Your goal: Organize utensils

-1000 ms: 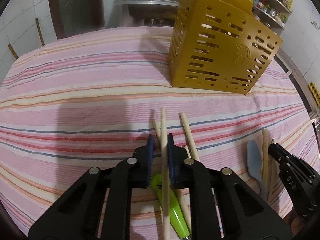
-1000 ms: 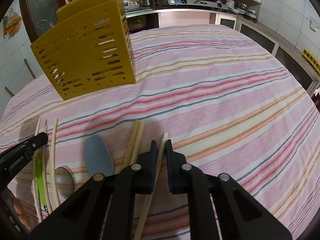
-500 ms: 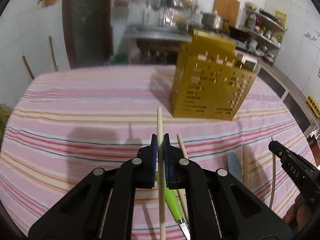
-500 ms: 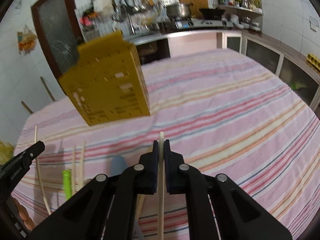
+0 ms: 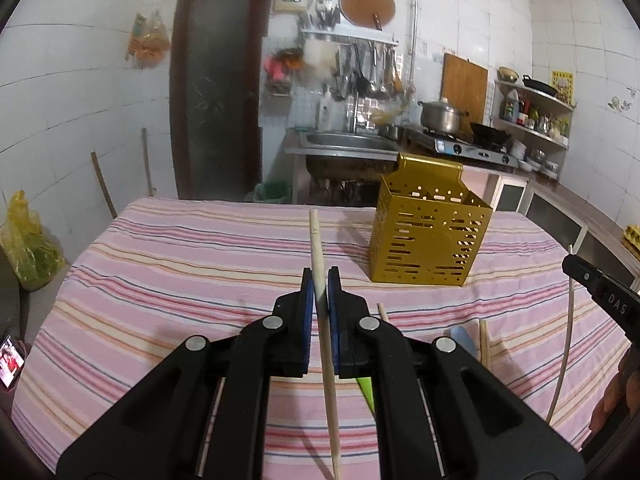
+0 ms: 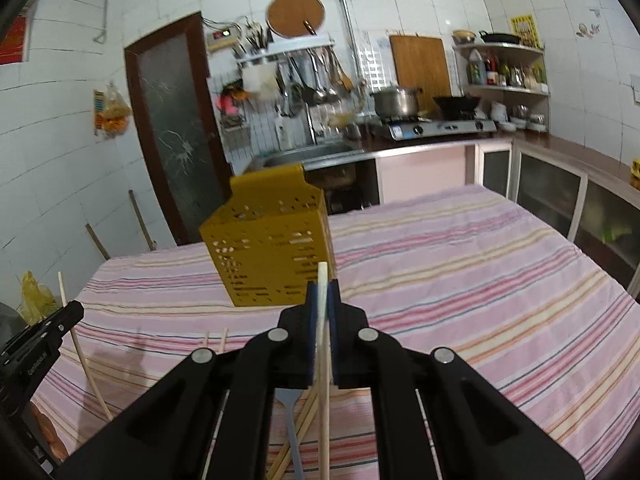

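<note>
Your left gripper point(image 5: 321, 280) and right gripper point(image 6: 322, 294) each have fingers clamped on a chopstick point(image 5: 316, 248), tip forward, lifted clear of the surface point(image 5: 180, 280) so you can drop both into the yellow holder point(image 5: 428, 236) ahead.

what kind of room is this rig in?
Most likely a home kitchen: a gas stove with a steel pot, a sink under hanging ladles, and a table with a striped cloth.

Striped table point(image 5: 168, 288) bears yellow caddy point(image 5: 428, 236), loose chopsticks point(image 6: 216, 340).
</note>
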Demonstrator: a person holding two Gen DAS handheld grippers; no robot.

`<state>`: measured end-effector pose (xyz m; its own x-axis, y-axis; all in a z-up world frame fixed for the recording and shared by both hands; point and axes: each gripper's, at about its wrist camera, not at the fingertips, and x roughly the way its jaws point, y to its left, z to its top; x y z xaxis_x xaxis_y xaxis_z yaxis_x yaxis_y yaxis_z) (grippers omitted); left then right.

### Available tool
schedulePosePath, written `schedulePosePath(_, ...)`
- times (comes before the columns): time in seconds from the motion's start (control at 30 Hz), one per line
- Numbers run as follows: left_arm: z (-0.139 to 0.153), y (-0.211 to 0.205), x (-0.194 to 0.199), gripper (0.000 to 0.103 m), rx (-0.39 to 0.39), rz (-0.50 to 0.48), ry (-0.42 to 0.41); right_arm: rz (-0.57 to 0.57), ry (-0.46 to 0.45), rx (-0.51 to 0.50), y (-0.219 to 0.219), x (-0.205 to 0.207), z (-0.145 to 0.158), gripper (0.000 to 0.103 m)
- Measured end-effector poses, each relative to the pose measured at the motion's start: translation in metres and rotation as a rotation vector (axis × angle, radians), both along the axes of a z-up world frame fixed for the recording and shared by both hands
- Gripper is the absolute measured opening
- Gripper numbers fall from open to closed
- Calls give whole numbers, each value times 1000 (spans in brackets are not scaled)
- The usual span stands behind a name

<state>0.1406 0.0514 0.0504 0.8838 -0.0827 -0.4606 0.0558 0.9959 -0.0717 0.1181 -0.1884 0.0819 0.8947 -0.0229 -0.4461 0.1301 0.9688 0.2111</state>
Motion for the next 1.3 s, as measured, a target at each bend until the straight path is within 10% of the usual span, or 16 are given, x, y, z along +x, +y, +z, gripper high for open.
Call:
schedulePosePath(0.73,29,4,-19,5,-4,24,-112,43,-172,-8,-2,-17,24,6)
schedulePosePath(0.93,14,18,20,6,-36,27,49,49,-140,-10,-5,-1,20,6)
schedulePosePath(1.07,-13,25,54,57,-53,34,170,39,-82,-3,-11,15,9,6)
schedulePosePath(1.3,-68,17,109,59,23,75,369,24,8,-12,-20,57,-10,6)
